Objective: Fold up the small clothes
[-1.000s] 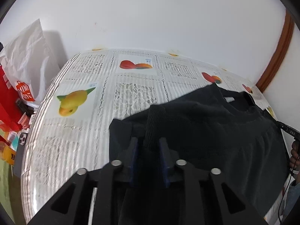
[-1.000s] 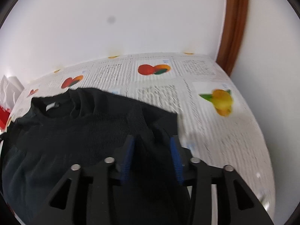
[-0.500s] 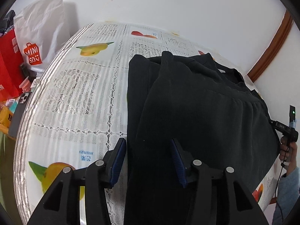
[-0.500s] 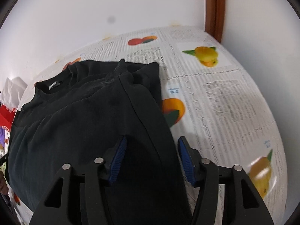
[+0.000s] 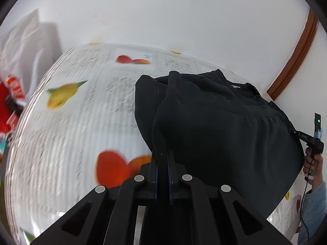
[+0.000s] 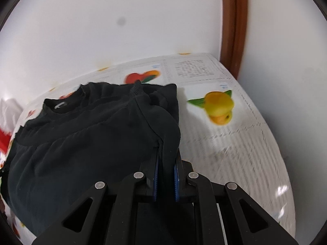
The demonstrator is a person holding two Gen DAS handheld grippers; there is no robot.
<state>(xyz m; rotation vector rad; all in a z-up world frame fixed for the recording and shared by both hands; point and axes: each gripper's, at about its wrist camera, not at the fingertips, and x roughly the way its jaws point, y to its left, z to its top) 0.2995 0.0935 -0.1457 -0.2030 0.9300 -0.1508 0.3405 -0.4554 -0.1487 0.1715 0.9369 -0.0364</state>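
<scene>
Black garment, one piece, gripped at its near edge by both grippers' just-closed fingers.

Home dining corner: fruit-print tablecloth, shopping bags (table's edge), wooden door trim.

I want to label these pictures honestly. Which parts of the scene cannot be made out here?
- Near hem of the black garment: hidden behind the left tongs in the left wrist view, and behind the right tongs in the right wrist view.
- Printed text on the tablecloth: motion blur, left wrist view.
- Logo on the white bag: blurred, cut off by the left edge.
- Person's hand: partly cut off by the right edge.
</scene>
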